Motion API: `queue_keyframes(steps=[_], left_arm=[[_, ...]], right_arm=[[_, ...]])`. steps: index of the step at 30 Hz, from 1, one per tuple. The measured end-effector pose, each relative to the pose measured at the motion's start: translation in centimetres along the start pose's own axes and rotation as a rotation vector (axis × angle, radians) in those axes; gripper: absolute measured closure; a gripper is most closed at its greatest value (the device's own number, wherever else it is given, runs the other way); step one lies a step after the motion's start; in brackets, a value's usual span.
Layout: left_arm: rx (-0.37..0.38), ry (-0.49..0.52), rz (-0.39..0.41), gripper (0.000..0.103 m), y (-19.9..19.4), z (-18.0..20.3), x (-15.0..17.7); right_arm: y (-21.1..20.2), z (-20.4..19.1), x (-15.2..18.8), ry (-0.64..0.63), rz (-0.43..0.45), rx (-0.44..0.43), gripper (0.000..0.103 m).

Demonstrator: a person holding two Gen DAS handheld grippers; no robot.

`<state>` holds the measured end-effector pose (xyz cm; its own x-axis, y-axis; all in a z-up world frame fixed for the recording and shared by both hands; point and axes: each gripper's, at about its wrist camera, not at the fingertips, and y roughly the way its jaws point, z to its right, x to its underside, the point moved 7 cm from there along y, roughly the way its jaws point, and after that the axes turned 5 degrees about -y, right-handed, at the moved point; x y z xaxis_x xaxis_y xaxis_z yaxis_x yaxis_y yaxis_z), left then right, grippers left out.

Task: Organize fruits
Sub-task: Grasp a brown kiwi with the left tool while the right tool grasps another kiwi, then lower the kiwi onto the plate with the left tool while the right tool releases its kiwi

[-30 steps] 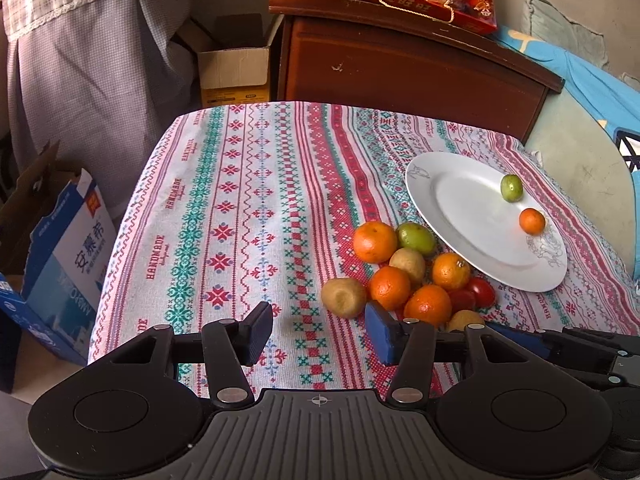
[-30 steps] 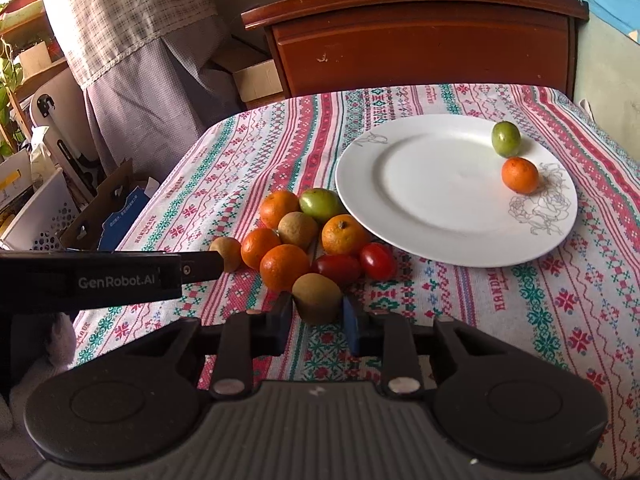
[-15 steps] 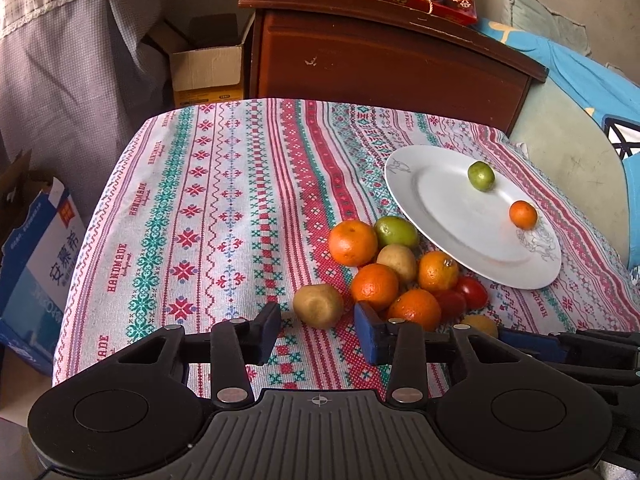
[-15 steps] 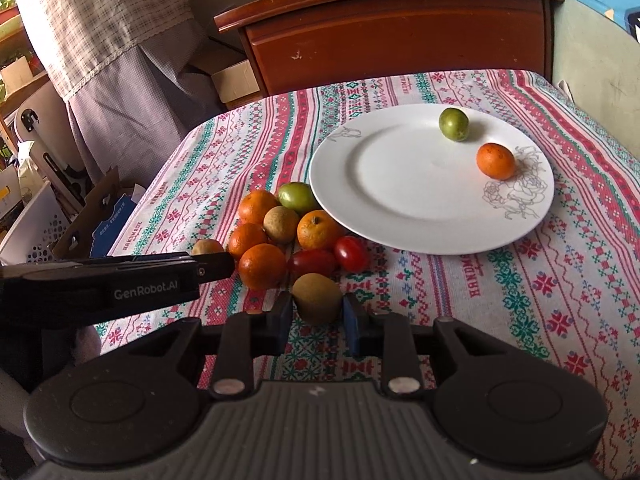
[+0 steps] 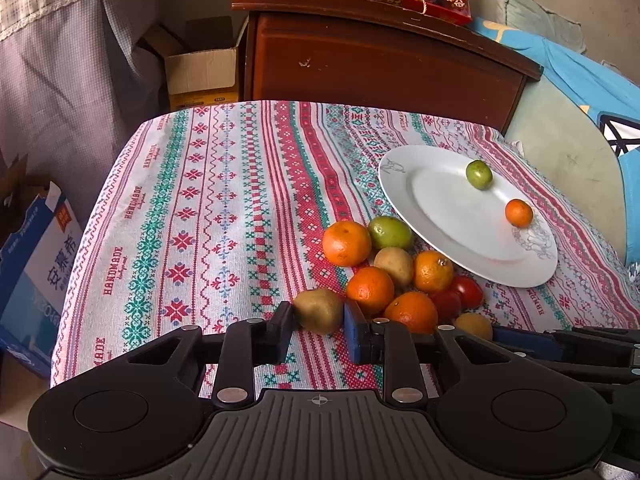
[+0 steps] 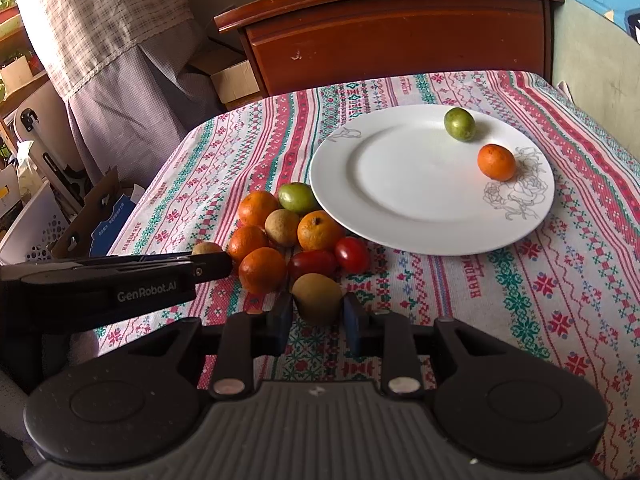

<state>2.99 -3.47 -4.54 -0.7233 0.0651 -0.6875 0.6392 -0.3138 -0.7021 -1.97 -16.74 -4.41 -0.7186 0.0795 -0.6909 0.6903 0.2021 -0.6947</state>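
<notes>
Patterned tablecloth [image 5: 224,208] bears white plate [image 5: 436,216] and, seemingly, loose fruits [image 5: 384,264].

Soft daylight, brighter at upper left of the right wrist view; the round white porcelain plate [image 6: 420,216] shows mild glare. Fisheye bending and dark vignetting mark the corners; focus sharp.

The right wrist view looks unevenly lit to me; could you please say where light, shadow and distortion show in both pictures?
Right wrist view: daylight glares at the upper left, and the green fruit casts a soft shadow on the white plate. Left wrist view: light is flatter; fisheye bends the cabinet and darkens the corners. Both are sharp on the fruit.
</notes>
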Motion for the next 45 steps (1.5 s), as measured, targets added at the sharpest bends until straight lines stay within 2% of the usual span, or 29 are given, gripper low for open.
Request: queue_keyframes(steps=[16,21,25,31,35,45], left_arm=[[0.016,0.016,0.029,0.079,-2.9,1.5,-0.9],[0.046,0.035,0.064,0.078,-4.2,2.9,-2.5],[0.091,0.013,0.085,0.078,-4.8,3.5,-4.7],[0.113,0.008,0.077,0.078,-3.4,4.3,-6.5],[0.132,-0.014,0.056,0.078,-1.7,5.2,-6.5],[0.133,0.013,-0.002,0.078,2.5,7.5,-6.3]], right_arm=[[-2.5,0.3,-1.9,0.010,0.051,-0.023,0.076],[-4.1,1.6,-4.1,0.006,0.091,-0.014,0.076],[-5.1,3.2,-5.9,0.024,0.118,-0.008,0.076],[-4.3,5.4,-6.8,0.067,0.112,0.007,0.076],[-3.2,6.0,-6.4,0.081,0.094,0.019,0.076],[-0.8,7.8,-5.8,0.126,0.043,0.061,0.076]])
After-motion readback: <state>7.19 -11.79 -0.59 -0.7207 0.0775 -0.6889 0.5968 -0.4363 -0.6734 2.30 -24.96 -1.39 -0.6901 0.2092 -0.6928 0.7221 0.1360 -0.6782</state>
